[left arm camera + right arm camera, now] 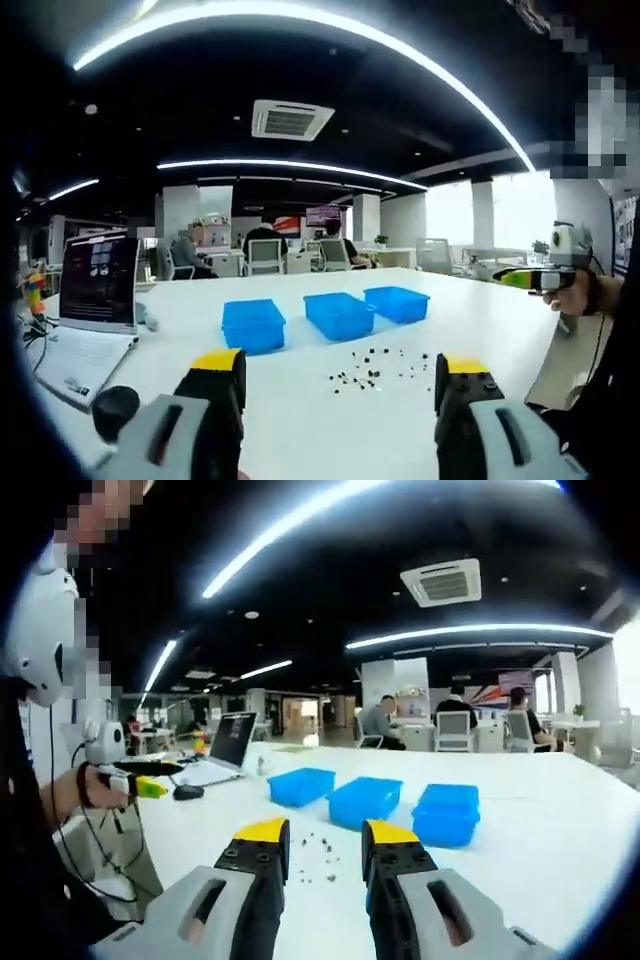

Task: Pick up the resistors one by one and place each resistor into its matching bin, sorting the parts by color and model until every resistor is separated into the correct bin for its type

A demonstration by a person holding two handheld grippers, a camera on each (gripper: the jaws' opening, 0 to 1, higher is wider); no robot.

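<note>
In the left gripper view, the left gripper (340, 375) hangs above a broad white table (480, 320) with its black, yellow-tipped jaws spread wide and nothing between them. Just ahead lies a loose scatter of tiny dark resistors (375, 372) on the bare tabletop, and beyond it stand three shallow blue plastic bins (339, 314) in a row, none of them touching the scatter. At the left end of the table sits an open grey laptop (92, 300) with a small black mouse (115, 410) near it. Toward the right edge a person's hand holds the right gripper (535, 277) over the table edge (green at its tip).

In the right gripper view, the right gripper (325, 845) has its jaws apart with a narrower gap, empty; the resistors (318, 852) show between and beyond the tips, short of the bins (365, 800). The left gripper (140, 780) is gripped by a hand at the left, well apart from the parts
</note>
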